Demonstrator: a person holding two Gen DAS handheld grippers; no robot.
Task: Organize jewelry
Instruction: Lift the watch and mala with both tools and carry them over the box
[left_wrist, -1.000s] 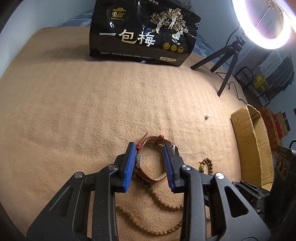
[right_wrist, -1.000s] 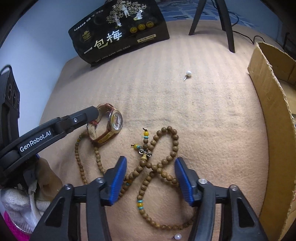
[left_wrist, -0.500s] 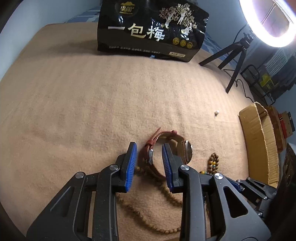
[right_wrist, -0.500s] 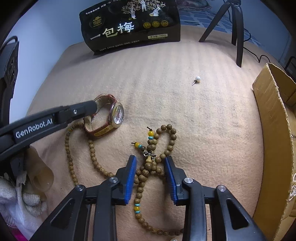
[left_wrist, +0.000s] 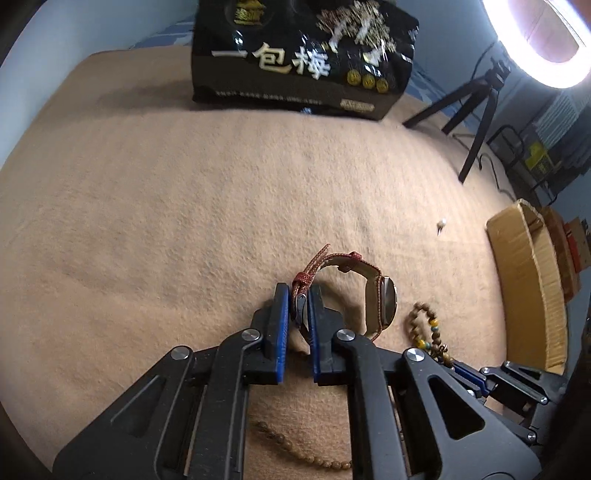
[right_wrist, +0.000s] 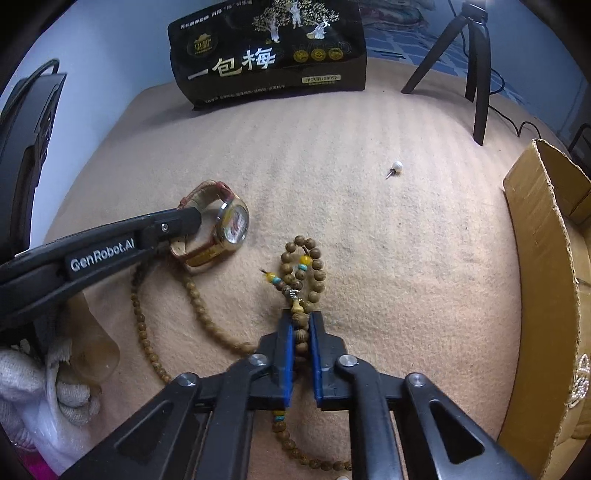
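Observation:
A watch (left_wrist: 384, 308) with a reddish-brown strap stands on its edge on the tan blanket (left_wrist: 184, 221). My left gripper (left_wrist: 299, 291) has its jaws closing, and the blue pads press on the strap near the buckle. In the right wrist view the watch (right_wrist: 231, 223) shows its face, with the left gripper (right_wrist: 188, 221) coming in from the left. A string of wooden beads (right_wrist: 306, 258) with yellow and teal accents lies bunched just right of it. My right gripper (right_wrist: 301, 317) has its jaws closing too, pads pinching the bunched strands.
A pearl stud (right_wrist: 396, 168) lies alone farther back on the blanket. An open cardboard box (right_wrist: 543, 258) stands along the right edge. A black snack bag (right_wrist: 266, 55) and a tripod (right_wrist: 476, 74) are at the back. A gloved hand (right_wrist: 55, 387) is at lower left.
Both grippers have gone from open to shut: the left onto the watch strap, the right onto the beads, which are now gathered into a tight bunch. The watch now stands more upright.

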